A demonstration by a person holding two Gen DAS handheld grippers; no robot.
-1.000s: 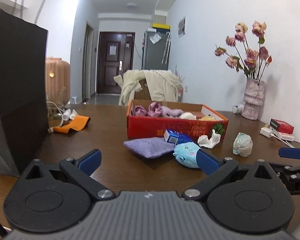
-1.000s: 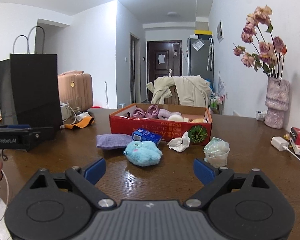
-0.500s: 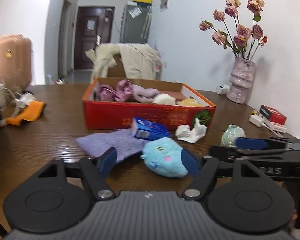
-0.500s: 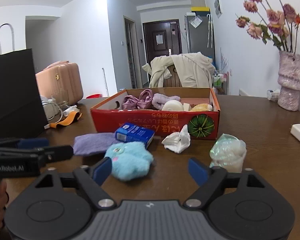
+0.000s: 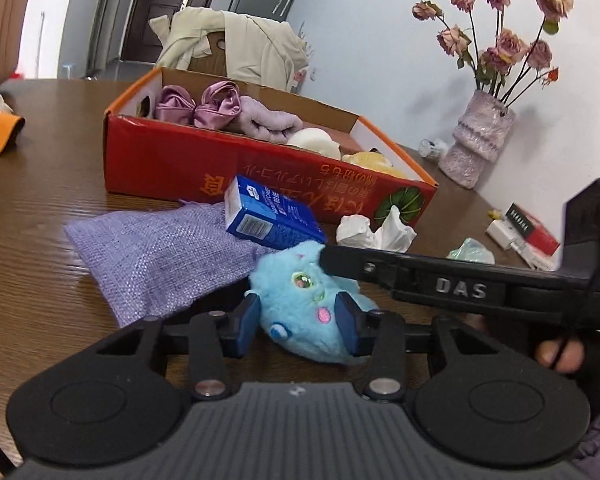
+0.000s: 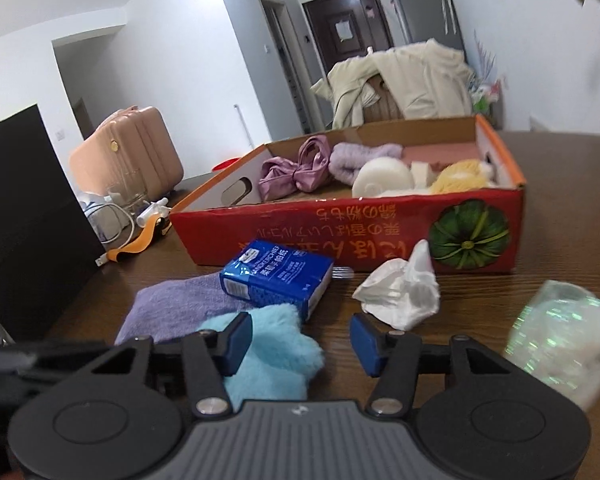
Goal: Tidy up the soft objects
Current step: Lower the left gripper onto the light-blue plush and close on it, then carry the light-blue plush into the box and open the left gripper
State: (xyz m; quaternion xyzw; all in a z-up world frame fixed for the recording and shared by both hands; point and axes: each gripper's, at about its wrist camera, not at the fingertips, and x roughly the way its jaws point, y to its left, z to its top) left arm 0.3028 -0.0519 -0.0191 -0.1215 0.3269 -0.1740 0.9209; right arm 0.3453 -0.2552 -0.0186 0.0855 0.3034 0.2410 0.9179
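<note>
Left gripper [image 5: 296,320], low centre of its own view: blue pads straddle the fluffy sky-blue plush toy [image 5: 306,300], one on each flank. The jaws have just been closing around it. The right-hand pad seems to sink into the fur; the left-hand pad sits at the toy's edge with a sliver of shadow, so a firm pinch is not certain. Judged: a grasp in the making, taken across the toy's width because soft fur gives and fills the gap.

Right gripper [image 6: 300,342], low centre of its view: the jaws have also just been closing, but they stand half-wide over bare wooden table [image 6: 560,208]. The plush lies under and beside its left pad, not pressed between the two. In the left view one of its black fingers crosses from the right edge, with its tip resting against the toy's top, likely steadying it.

The toy lies on the table in front of the red cardboard box [image 5: 172,160], mid-frame, with soft items already in it, so the box is probably where the toy goes. A purple woven pouch [image 5: 152,252], a blue tissue packet [image 5: 268,216] lying on it, and a crumpled white tissue [image 6: 400,288] wait just beside the toy.
</note>
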